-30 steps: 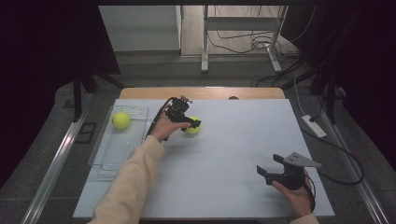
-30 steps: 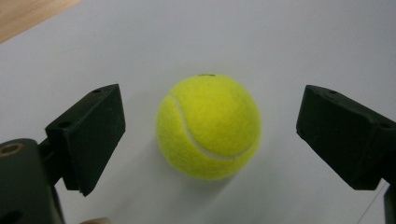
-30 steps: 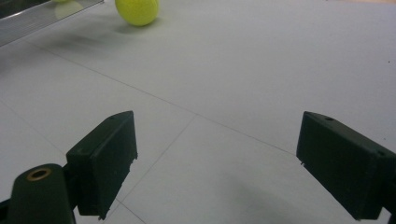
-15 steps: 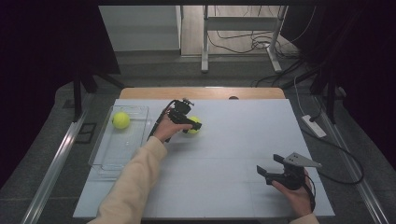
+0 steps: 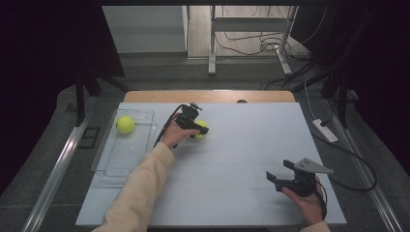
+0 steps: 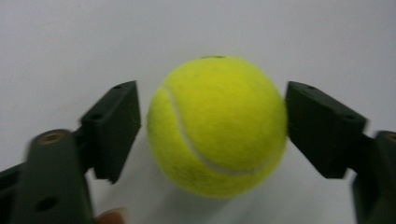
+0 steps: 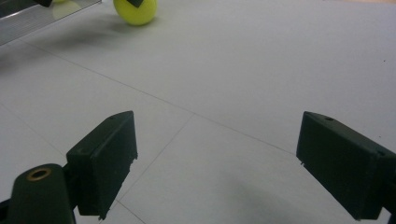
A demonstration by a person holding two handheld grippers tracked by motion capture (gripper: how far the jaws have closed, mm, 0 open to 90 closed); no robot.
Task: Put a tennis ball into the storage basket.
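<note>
In the high view, the left forearm reaches far across the tabletop [image 5: 232,159]; the left tool [image 5: 197,128] sits at a tennis ball [image 5: 201,129], while the right tool [image 5: 276,178] rests near the front edge. In the left gripper view, its jaws have just been closing and flank the ball, one pad touching, the other with a sliver of gap. In the right gripper view, the jaws stand wide apart over bare tabletop.
</note>
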